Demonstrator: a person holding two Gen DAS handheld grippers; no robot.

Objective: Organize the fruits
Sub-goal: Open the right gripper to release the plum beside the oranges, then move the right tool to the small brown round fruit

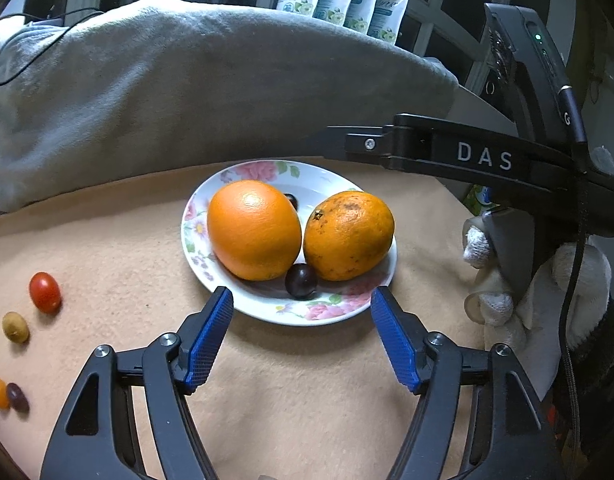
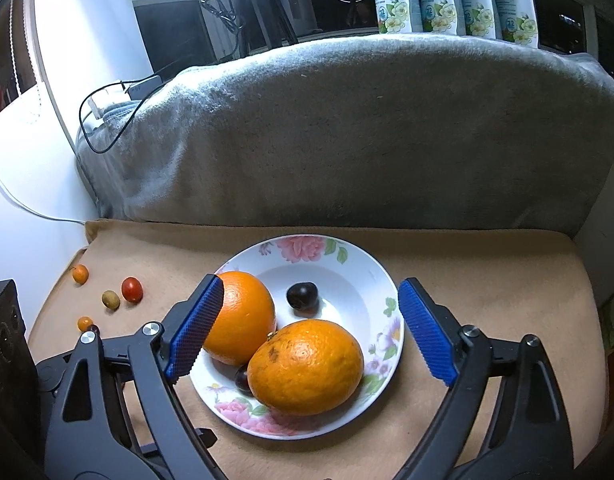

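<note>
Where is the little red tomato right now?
The red tomato lies on the tan cloth left of the flowered plate, beside an olive-green fruit, in both views.

The plate (image 2: 381, 280) is showing glazed, glossy ceramic with a floral print. Both oranges (image 1: 254, 230) (image 1: 349, 236) are presenting dimpled, shiny peel. The tan cloth (image 1: 107, 248) is appearing matt and napped; the far grey blanket (image 2: 347, 132) is looking plush. Blue finger pads (image 1: 211, 340) are showing ribbed texture.

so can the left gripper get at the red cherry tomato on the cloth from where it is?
Probably yes. The left gripper is open and empty, and the red cherry tomato lies alone on bare beige cloth off to its side, apart from the plate. Nothing blocks the way.
</note>
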